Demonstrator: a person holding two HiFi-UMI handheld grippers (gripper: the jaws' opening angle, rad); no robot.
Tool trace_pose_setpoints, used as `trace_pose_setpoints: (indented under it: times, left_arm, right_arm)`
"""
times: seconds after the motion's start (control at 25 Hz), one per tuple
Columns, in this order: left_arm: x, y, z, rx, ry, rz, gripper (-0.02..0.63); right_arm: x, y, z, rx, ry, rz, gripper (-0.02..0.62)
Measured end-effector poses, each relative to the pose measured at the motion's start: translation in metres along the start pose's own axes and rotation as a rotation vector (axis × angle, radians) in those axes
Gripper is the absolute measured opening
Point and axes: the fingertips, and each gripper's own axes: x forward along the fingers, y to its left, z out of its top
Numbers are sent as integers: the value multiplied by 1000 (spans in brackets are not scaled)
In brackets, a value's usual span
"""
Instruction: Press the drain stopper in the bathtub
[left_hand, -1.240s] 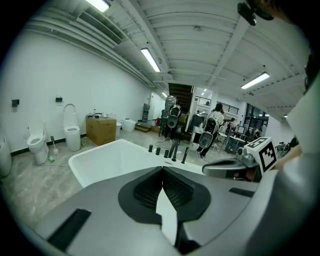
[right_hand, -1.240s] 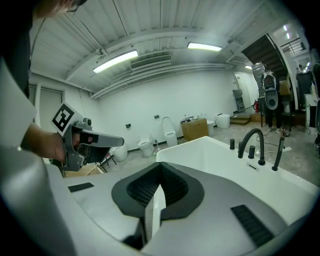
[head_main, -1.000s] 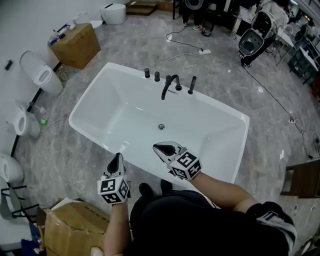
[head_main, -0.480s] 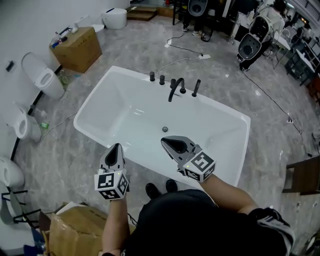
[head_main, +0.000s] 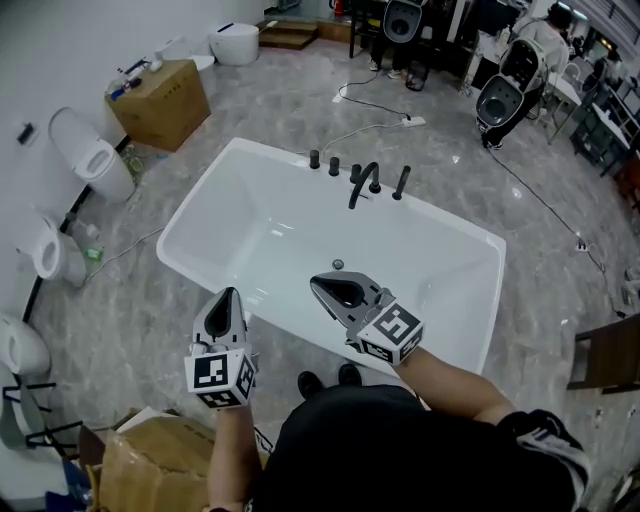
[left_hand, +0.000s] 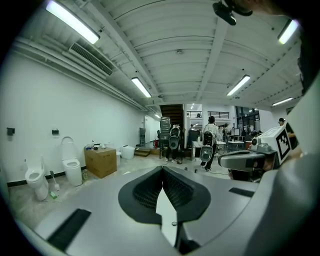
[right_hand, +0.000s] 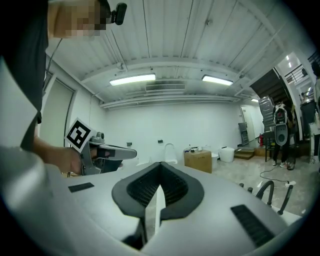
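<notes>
A white bathtub (head_main: 245, 200) fills the middle of the head view. Its small round metal drain stopper (head_main: 338, 265) sits in the tub floor. My right gripper (head_main: 319, 284) is shut and empty, held above the tub with its tip just near-left of the stopper in the picture. My left gripper (head_main: 228, 297) is shut too, hovering over the tub's near rim. In the left gripper view the left gripper (left_hand: 162, 169) has its jaws closed together, with nothing between them. The right gripper (right_hand: 160, 165) looks the same in the right gripper view.
A black faucet (head_main: 362, 183) and black knobs (head_main: 334, 165) stand on the tub's far rim. Toilets (head_main: 90, 155) line the left wall. Cardboard boxes sit far left (head_main: 160, 100) and near left (head_main: 160, 465). A cable with a power strip (head_main: 410, 122) lies beyond.
The right gripper's tip has drawn nearer to the drain stopper in the picture. The left gripper stays by the near rim. The head view has shifted a little.
</notes>
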Motion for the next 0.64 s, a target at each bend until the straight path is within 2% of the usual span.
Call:
trace_pose_setpoints:
  times: [0.64]
  left_arm:
    - [7,9,-19,-30,22,-47,12]
  right_arm:
    - [20,27,-28,47,63,39,11]
